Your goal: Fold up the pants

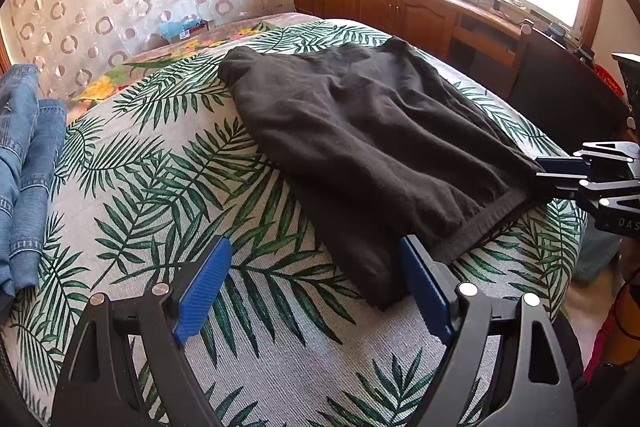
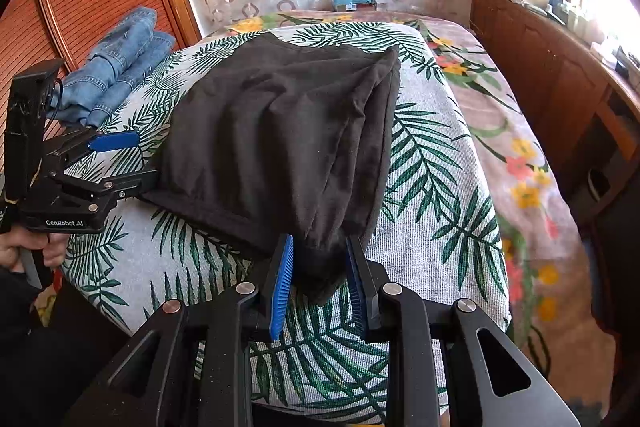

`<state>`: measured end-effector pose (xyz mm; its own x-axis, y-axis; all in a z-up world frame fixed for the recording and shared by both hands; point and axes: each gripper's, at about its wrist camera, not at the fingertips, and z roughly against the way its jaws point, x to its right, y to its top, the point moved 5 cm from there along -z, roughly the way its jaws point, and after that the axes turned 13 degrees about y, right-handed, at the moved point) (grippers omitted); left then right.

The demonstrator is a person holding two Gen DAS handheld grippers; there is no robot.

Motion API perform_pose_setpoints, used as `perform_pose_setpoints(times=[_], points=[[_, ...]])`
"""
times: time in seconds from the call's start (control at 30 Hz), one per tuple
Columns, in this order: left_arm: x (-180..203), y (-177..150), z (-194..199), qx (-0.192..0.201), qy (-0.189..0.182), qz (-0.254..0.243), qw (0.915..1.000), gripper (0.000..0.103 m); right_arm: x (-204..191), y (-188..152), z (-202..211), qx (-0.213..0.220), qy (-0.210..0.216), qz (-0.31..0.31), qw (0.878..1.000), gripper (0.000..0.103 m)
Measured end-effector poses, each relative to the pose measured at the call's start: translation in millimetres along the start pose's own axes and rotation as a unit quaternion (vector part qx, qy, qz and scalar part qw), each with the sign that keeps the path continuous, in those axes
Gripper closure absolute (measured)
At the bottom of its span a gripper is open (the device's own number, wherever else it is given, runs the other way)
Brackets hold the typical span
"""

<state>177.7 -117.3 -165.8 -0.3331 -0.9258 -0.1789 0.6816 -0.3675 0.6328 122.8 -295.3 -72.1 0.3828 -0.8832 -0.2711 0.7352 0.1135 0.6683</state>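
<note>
Palm-print bed cover [image 1: 168, 187] | left gripper [image 1: 316, 283] fingers apart | right gripper [image 2: 320, 279] fingers clamp black pants [image 2: 280, 131]

"GenRobot.AI" on left gripper [image 2: 132, 163]; "DAS", perhaps, on right gripper [image 1: 538, 171].

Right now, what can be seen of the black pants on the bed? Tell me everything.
The black pants are soft, matte, knit-looking fabric, already folded into a rumpled, layered slab with a stitched hem band along one near edge. They lie flat on the palm-leaf bedspread, apart from the folded jeans. The right gripper has one near corner bunched between its blue fingers. The left gripper is open at the other near corner, one finger beside the fabric's edge; whether it touches is unclear.
</note>
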Motion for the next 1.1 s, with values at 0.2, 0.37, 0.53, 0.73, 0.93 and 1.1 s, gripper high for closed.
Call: perform_pose_setpoints(times=[0.2,0.37,0.53,0.73,0.93,1.1], points=[[-1.6,-2.1,-1.8,-0.001,-0.005,0.006,1.0000,0.018,-14.0,-0.8,14.1,0.010,0.007,0.028,1.000,0.093],[-3.0,-2.1,-3.9,-0.003,-0.009,0.011,0.9999,0.018,-18.6,-4.0,21.9,0.010,0.003,0.033,0.999,0.093],[-3.9,-2.9,-1.6,-0.001,-0.008,0.011,0.9999,0.018,-15.3,-14.1,14.4,-0.007,0.002,0.027,1.000,0.093],[-3.3,-5.3,8.0,0.007,-0.022,0.010,0.9997,0.022,-13.0,-11.5,24.5,0.009,-0.003,0.019,1.000,0.093],[4.3,-10.4,13.6,0.000,-0.054,0.014,0.9985,0.045,-17.8,-13.7,24.7,0.009,-0.014,0.024,1.000,0.089],[8.0,-12.5,15.1,-0.005,-0.067,0.016,0.9976,0.056,-11.1,-14.3,27.0,0.015,-0.022,0.012,1.000,0.082]])
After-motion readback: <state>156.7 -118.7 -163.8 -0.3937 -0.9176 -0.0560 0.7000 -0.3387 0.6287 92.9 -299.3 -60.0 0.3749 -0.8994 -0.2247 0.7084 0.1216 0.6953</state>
